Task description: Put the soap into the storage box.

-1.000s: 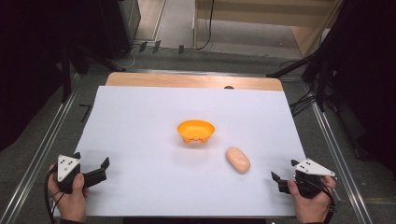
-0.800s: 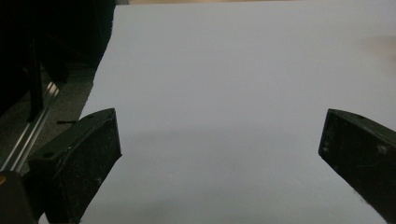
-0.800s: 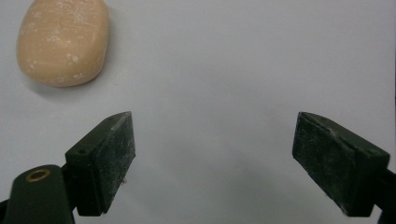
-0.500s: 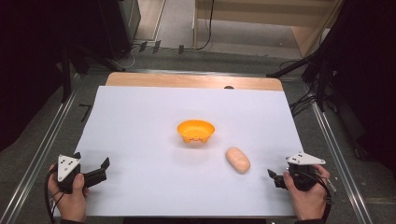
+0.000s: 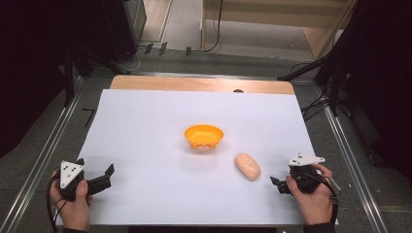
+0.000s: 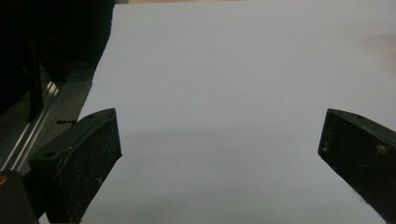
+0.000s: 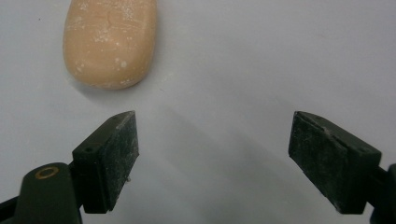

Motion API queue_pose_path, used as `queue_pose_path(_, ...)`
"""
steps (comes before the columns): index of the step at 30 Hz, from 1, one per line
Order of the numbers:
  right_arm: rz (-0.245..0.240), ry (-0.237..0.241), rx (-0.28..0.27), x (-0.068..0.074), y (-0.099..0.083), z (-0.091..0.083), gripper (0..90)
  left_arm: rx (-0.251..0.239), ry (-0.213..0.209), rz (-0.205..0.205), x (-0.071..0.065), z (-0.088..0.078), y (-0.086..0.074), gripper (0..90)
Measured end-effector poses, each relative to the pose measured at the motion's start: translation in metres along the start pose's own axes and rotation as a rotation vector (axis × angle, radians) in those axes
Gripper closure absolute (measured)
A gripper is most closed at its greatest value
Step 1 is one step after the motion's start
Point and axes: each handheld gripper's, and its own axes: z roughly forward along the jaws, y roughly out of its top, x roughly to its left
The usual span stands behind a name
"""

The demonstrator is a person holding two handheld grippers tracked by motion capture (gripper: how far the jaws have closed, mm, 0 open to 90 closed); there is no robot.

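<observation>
An orange bowl (image 5: 204,136) sits upright near the middle of the white table sheet (image 5: 145,145). A tan bread roll (image 5: 247,166) (image 7: 110,42) lies to its right and nearer me. My right gripper (image 5: 277,183) (image 7: 212,163) is open, a short way right of the roll and pointing at it, with bare sheet between its fingers. In the right gripper view the roll lies ahead and left of the jaws, apart from them. My left gripper (image 5: 110,171) (image 6: 219,154) rests open at the sheet's near left, with nothing between its fingers.
The sheet covers a wooden tabletop (image 5: 194,83) whose far edge shows. Metal rails (image 5: 39,160) run along both sides. Black stands and cables (image 5: 335,77) crowd the dark floor at the right and far left.
My right gripper has moved left toward the roll and lifted slightly, its jaws a little narrower. The left gripper, bowl and roll have stayed put.
</observation>
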Motion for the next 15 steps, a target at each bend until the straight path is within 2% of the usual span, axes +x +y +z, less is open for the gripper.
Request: queue_pose_path(15, -0.031, 0.037, 0.037, 0.007, 0.015, 0.006, 16.6, 0.000, 0.003, 0.010, -0.001, 0.000, 0.000, 0.0)
